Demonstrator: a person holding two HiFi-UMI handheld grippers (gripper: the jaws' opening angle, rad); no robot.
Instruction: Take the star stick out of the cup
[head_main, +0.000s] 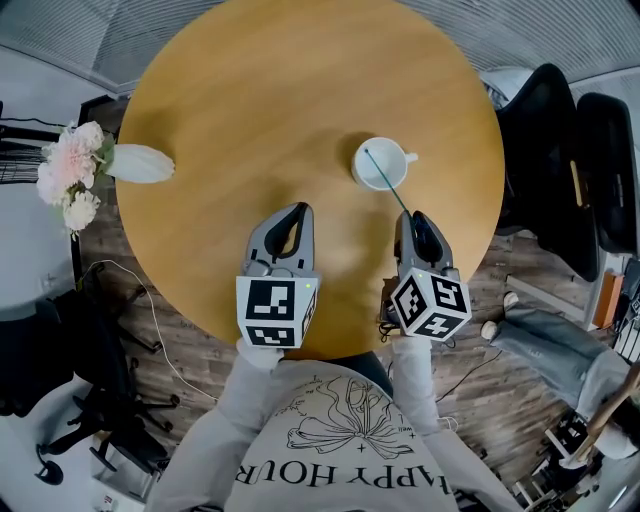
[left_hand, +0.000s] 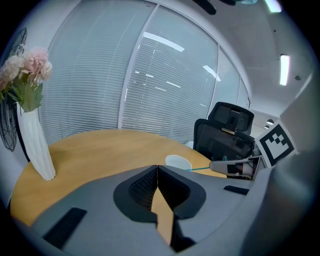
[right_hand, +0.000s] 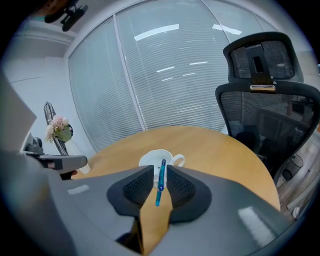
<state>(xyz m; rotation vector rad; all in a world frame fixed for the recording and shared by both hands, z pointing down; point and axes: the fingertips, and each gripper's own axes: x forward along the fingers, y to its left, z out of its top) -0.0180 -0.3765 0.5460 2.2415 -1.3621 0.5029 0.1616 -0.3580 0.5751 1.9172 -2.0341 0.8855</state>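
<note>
The star stick (head_main: 388, 181) is leaning in the cup (head_main: 392, 155), its free end lying between the right gripper's (head_main: 418, 216) slightly parted jaws. Left of the cup, the left gripper (head_main: 298, 209) is hovering closed and empty.

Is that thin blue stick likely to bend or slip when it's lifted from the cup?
The stick looks very thin, so probably light and slightly bendy. Being narrow, it may pivot between the right gripper's pads. The cup looks broad, so tipping seems unlikely.

Head view looks steeply down; both gripper views skim the table (head_main: 250, 95), sharing the cup (head_main: 380, 163)
</note>
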